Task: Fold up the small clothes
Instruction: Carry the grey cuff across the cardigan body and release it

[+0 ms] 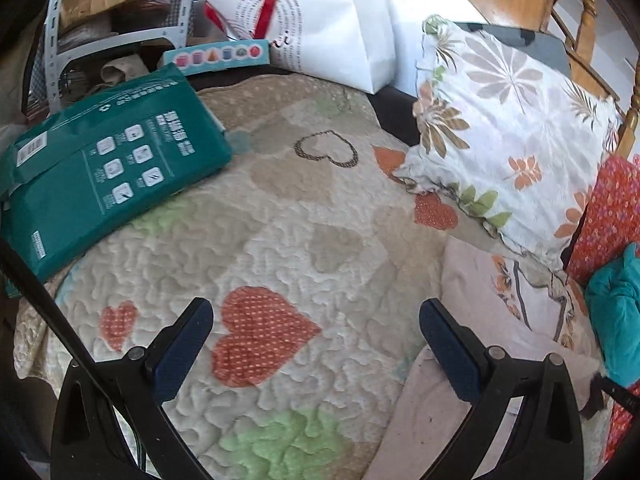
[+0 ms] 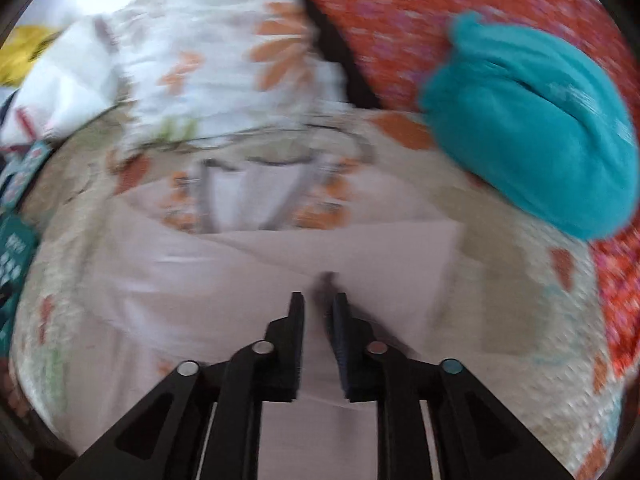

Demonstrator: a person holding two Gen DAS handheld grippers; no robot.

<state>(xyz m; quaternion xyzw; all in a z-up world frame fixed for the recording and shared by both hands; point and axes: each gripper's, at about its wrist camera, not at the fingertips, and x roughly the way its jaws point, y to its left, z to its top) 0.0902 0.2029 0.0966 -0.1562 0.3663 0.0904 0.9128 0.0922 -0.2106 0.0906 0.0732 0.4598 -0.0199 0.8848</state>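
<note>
Pink garment (image 2: 168, 280) lies flat on heart-print quilt (image 1: 280, 240) covering the bed. Right gripper (image 2: 319, 304) fingers nearly clenched, pinching a fold of its fabric; that view is motion-blurred. Left gripper (image 1: 316, 320) fingers released, spread wide over quilt, just beside garment's edge. Further back: teal cloth bundle (image 2: 540, 128), floral pillow (image 1: 508, 128), green package (image 1: 100, 172), white paper bag (image 1: 320, 24).

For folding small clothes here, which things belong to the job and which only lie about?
Belong to the job:
pale pink garment
teal garment
left hand-held gripper
right hand-held gripper

Only lying about:
green package
floral pillow
white paper bag
heart quilt
</note>
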